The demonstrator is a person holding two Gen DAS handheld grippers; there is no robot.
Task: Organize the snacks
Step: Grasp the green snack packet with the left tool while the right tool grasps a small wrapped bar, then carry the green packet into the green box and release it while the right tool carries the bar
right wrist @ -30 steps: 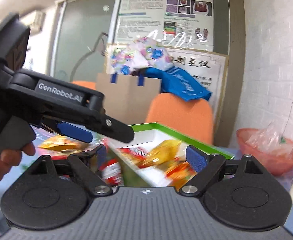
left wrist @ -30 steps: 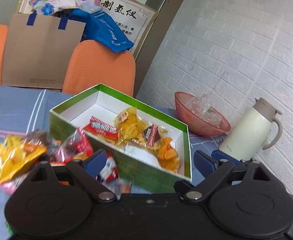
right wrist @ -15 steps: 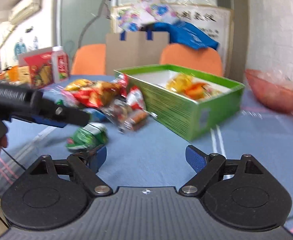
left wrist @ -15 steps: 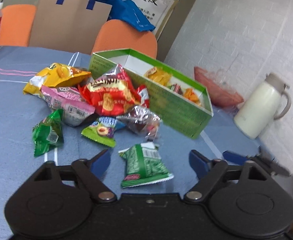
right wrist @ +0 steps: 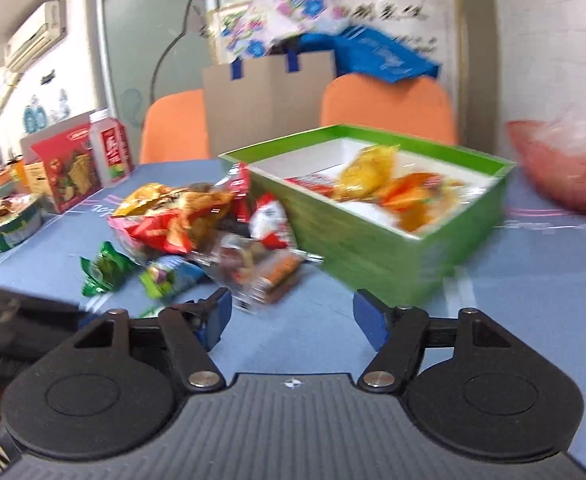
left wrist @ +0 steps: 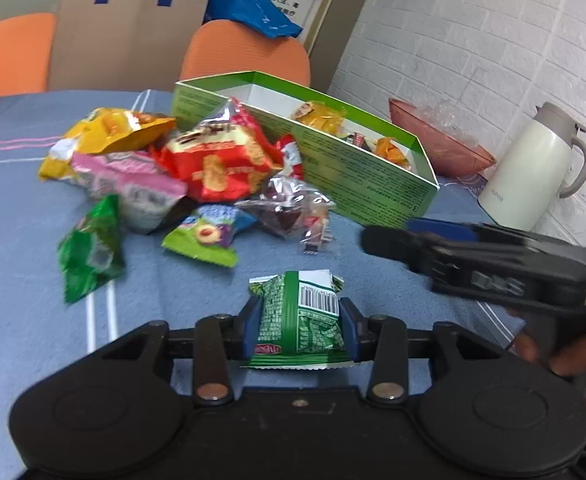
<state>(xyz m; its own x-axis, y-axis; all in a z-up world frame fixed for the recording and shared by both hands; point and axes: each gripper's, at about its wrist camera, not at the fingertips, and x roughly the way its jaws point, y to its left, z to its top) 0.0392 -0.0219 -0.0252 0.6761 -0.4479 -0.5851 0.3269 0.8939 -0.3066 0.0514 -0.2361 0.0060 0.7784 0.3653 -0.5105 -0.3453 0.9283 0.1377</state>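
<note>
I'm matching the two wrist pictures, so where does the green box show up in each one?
Left wrist: green box sits upper centre, behind the snack pile.
Right wrist: green box fills centre right, its white inside and snacks visible.
Shared landmark: the orange chair right behind the box.

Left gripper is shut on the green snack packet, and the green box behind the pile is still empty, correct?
Not quite. The left gripper does clamp the green snack packet, but the green box already holds several snacks, as the right wrist view shows.
</note>
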